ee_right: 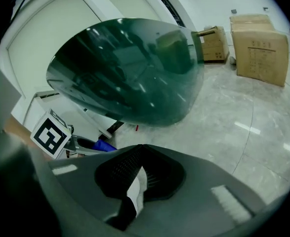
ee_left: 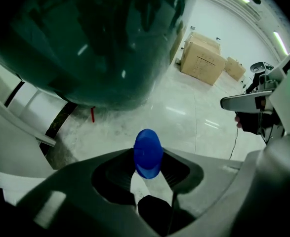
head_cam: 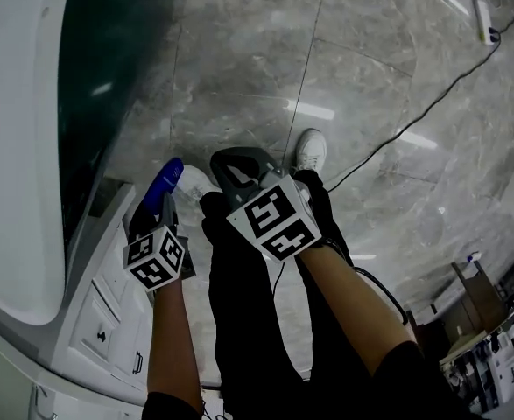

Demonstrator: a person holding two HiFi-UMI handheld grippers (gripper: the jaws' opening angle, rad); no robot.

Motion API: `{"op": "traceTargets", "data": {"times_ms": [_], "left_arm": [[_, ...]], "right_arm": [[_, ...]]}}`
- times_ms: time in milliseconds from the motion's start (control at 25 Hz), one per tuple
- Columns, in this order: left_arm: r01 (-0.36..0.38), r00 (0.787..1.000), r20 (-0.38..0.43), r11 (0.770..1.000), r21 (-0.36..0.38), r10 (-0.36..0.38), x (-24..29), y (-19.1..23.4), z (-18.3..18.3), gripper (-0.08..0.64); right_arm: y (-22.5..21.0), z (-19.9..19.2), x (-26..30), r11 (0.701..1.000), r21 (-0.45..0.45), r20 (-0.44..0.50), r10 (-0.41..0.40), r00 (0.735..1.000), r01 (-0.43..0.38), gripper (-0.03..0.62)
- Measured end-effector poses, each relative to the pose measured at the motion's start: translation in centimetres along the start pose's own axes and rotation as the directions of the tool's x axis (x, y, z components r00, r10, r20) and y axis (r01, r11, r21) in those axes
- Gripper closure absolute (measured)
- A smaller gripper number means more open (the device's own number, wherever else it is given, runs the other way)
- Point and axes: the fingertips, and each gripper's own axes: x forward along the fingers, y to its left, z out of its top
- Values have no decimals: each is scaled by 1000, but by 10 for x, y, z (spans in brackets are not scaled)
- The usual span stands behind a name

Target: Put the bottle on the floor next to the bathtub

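Beside bathtub (head_cam: pixel 108 77), left gripper (head_cam: pixel 158 206) clamping blue bottle (ee_left: pixel 147 153)

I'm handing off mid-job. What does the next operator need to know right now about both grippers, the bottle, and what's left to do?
Left gripper: shut on the blue bottle, held in the air close to the side of the dark green bathtub.
Right gripper: jaws together, nothing between them, beside the left one above the person's legs.
Floor: grey marble, with a bare stretch beside the tub ahead of the bottle.
Done: the bottle is in hand and at the tub.
Left: lower it, stand it on the floor next to the tub, open the jaws and draw back.
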Motion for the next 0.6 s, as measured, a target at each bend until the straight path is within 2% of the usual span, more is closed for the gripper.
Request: {"op": "traceTargets", "data": {"times_ms": [360, 600], "left_arm": [[0, 1000, -7, 999, 50, 0, 68, 13, 3, 402], [2, 1000, 6, 996, 86, -2, 109, 17, 14, 402]], "right_arm": [[-33, -36, 58, 999, 41, -10, -15, 1000, 15, 571], [-56, -38, 96, 998, 52, 4, -24, 1000, 23, 571]]}}
